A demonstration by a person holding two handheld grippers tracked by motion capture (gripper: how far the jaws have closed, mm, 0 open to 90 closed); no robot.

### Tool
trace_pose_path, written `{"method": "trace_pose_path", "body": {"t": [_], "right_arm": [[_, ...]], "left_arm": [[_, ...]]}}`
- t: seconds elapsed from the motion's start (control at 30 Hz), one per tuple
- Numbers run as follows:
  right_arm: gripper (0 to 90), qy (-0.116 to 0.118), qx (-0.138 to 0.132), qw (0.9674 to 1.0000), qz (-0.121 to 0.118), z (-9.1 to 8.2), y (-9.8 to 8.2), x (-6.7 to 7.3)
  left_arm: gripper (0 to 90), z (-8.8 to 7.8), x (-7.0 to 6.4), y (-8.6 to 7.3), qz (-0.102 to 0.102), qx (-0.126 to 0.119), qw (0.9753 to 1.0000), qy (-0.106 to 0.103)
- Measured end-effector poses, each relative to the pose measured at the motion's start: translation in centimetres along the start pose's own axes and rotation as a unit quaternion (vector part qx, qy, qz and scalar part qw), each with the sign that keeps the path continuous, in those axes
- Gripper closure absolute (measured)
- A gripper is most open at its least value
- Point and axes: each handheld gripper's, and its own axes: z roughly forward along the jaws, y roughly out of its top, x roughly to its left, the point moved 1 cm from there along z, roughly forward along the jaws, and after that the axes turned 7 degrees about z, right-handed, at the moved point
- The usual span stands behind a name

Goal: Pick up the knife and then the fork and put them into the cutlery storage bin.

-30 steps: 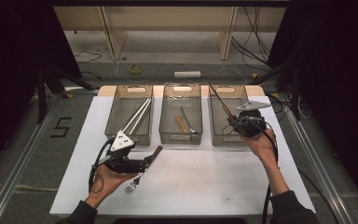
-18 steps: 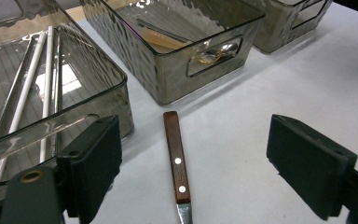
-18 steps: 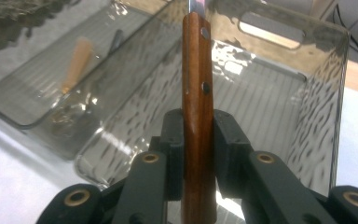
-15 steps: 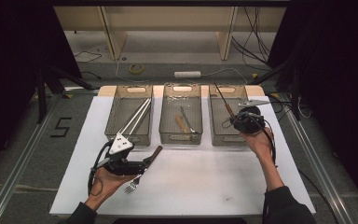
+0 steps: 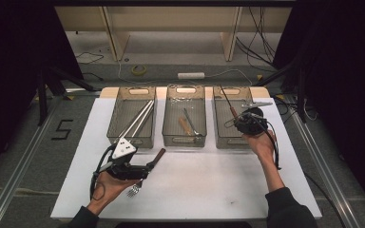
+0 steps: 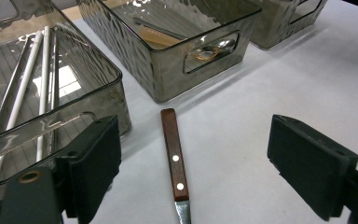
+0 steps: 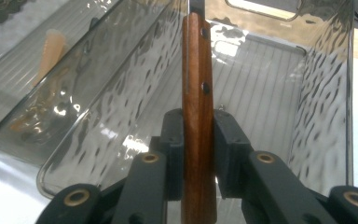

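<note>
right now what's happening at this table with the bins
A person is sorting cutlery into three smoky clear plastic bins. The right tool is shut on a wooden-handled utensil and holds it over the right bin. The left tool is open around a wooden-handled fork lying on the white table.

Grey floor, dark curtains, wooden shelving
</note>
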Motion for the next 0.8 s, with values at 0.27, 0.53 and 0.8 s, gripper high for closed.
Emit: {"method": "trace_pose_path", "body": {"t": [0.27,0.53,0.8], "right_arm": [[76.2,0.0,0.012,0.9998,0.013,0.7,-0.1,0.3],[76.1,-0.003,0.02,0.9995,0.024,1.1,-0.2,0.4],[74.5,-0.003,0.029,0.9992,0.029,1.3,-0.3,0.4]], "left_arm": [[16.9,0.1,-0.1,-0.1,0.0,0.0,1.0,-0.001],[16.9,0.1,-0.1,-0.1,-0.001,0.001,1.0,-0.001],[16.9,0.1,-0.2,0.0,0.001,0.001,1.0,-0.004]]}}
